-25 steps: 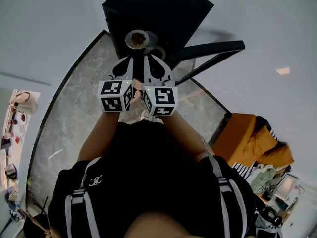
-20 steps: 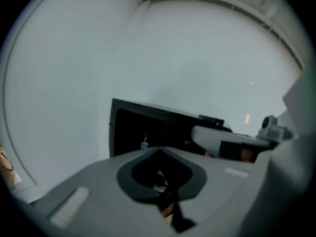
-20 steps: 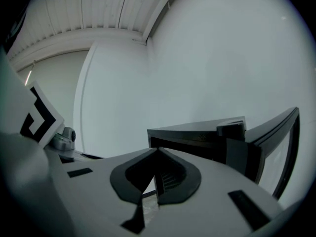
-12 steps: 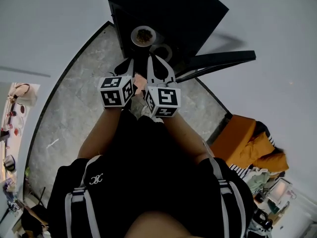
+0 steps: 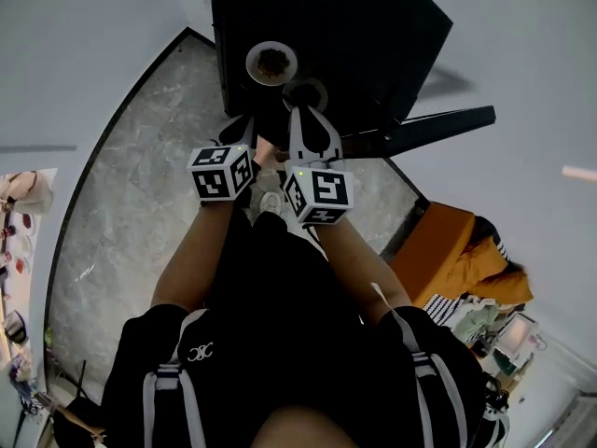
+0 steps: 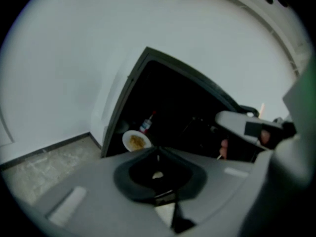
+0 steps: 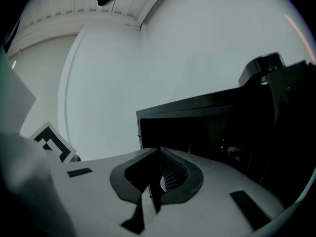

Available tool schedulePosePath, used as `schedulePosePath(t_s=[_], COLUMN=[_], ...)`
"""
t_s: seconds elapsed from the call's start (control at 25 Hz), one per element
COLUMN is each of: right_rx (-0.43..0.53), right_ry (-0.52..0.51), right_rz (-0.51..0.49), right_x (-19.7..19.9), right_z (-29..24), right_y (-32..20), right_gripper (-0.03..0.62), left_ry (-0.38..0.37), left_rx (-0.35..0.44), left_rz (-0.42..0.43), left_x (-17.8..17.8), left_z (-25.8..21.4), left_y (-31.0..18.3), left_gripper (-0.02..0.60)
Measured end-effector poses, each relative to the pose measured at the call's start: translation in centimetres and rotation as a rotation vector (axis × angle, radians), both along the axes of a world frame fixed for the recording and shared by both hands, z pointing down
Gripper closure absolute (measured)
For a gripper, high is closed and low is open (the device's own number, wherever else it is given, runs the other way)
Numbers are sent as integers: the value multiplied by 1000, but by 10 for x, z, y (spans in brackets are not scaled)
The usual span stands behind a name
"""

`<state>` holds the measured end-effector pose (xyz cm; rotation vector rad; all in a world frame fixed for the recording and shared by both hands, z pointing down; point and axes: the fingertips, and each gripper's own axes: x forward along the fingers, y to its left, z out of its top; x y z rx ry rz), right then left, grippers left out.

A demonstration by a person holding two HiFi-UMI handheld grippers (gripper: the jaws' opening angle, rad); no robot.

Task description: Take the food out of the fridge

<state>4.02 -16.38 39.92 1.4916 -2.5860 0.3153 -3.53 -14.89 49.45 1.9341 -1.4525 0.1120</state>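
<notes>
Inside the open fridge (image 5: 354,26), low and near the left front of the opening, sits the plate of food (image 5: 271,62); nothing is touching it yet; it looks like a shallow white plate with a loose brownish heap in the middle.

Left gripper (image 5: 241,124) is nearest, aimed roughly at the plate, jaws pressed together with nothing in them; right gripper (image 5: 297,110) is just beside it, also closed and empty, facing the dark interior.

Risks as I read them:
- jaws need to spread before contact; arriving closed would likely shove the plate deeper or ride up over its rim;
- a one-sided rim pinch on a shallow plate probably lets it droop; the food slides off onto the shelf or the floor (image 5: 131,203);
- a bottle (image 6: 146,124) with a red cap stands just behind the plate; overshooting the reach could knock it over;
- a dark round dish (image 5: 306,92) lies near the plate on the right; can't tell what it is; the right gripper could clip it going in;
- the two grippers are close together; if they converge on the same rim they could foul each other;
- the fridge door (image 5: 438,124) stands open on the right; a wide swing out that way could catch its edge;
- the interior is very dark in both gripper views; depth to the rim is hard to judge.
</notes>
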Motion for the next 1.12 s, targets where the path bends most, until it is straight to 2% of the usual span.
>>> schedulePosePath(t_s=[0.2,0.36,0.52,0.6,0.68,0.8,1.0,1.12], right_rx=[-24,-76,-143,-182,-214,-211,-206,-220], right_ry=[52,100,130,145,159,178,209,206], right_rz=[-9,5,-6,-21,-37,-60,-97,-91], right_x=[-9,-10,-9,-7,-5,-4,0,10], right_z=[28,69,113,133,149,162,176,182], right_y=[-8,-11,-10,-7,-6,-4,-2,-3], right_gripper=[592,592,592,592,592,592,592,592], left_ry=[185,335,471,570,657,734,877,929], left_rx=[-69,-148,-141,-164,-163,-156,-145,-128], left_rz=[1,32,36,13,4,14,-53,-61], left_x=[5,26,45,53,62,76,89,97], left_z=[61,118,167,197,218,240,263,264], left_y=[-14,-25,-41,-47,-54,-66,-90,-100], left_gripper=[580,540,509,467,465,455,442,442])
